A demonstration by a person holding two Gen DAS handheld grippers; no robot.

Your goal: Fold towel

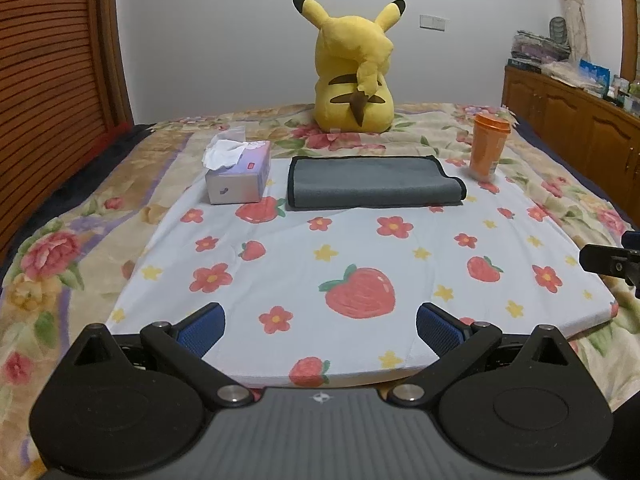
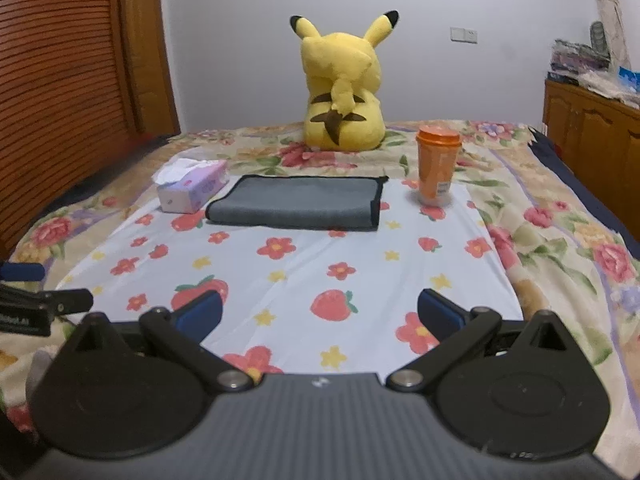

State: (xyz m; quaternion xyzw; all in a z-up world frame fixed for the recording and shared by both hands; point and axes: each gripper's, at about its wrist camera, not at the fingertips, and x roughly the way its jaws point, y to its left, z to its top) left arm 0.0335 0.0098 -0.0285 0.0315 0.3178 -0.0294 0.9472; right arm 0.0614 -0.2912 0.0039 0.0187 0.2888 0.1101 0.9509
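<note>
Yellow plush (image 1: 352, 76) (back turned), tissue box (image 1: 238, 174), orange cup (image 1: 489, 146); strawberry-print cloth (image 1: 360, 264)

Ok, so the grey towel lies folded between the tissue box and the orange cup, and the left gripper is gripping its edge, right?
Not quite. The left gripper is open and well short of the grey towel, as the left wrist view shows. The towel does lie folded between the tissue box and the orange cup.

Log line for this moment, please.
left gripper open, empty | right gripper open, empty | grey towel folded on mat, untouched | between tissue box and orange cup
</note>
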